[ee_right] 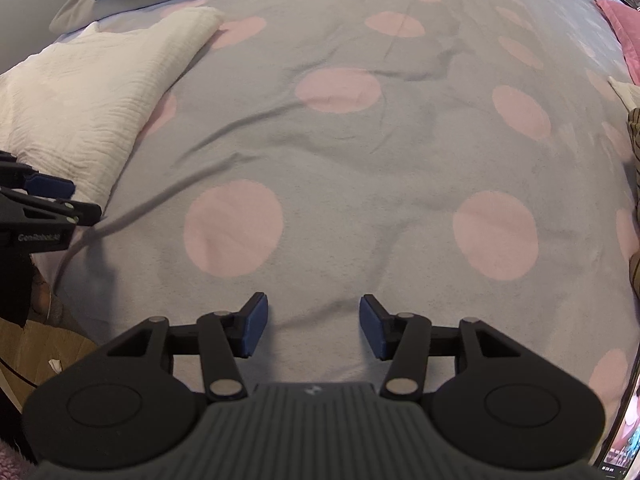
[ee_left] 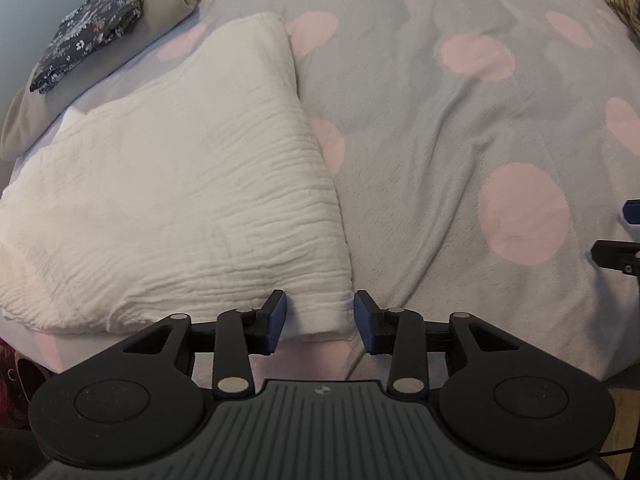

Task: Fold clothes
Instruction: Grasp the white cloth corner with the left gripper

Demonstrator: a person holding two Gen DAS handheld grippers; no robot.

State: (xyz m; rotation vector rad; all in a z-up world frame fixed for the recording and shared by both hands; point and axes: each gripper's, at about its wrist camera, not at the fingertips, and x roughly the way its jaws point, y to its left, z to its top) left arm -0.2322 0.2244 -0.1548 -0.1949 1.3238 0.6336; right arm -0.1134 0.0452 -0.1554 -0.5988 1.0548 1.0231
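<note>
A folded white crinkled cloth (ee_left: 180, 180) lies on the left part of the bed, also visible at the left in the right wrist view as the white cloth (ee_right: 100, 80). My left gripper (ee_left: 320, 320) stands open astride its near right corner; the blue pads flank the corner with a little gap on each side. My right gripper (ee_right: 314, 324) is open over the bare bedspread, nothing between its fingers. The right gripper (ee_left: 624, 240) peeks in at the right edge of the left wrist view. The left gripper (ee_right: 52, 200) shows at the left edge of the right wrist view.
A grey bedspread with pink dots (ee_left: 460, 140) covers the bed. At the far left a dark floral garment (ee_left: 92, 28) rests on a beige garment (ee_left: 172, 4). A striped cloth (ee_left: 624, 4) and a pink blanket (ee_right: 624, 28) lie at the far right. The bed's near edge drops to a wooden floor (ee_right: 52, 344).
</note>
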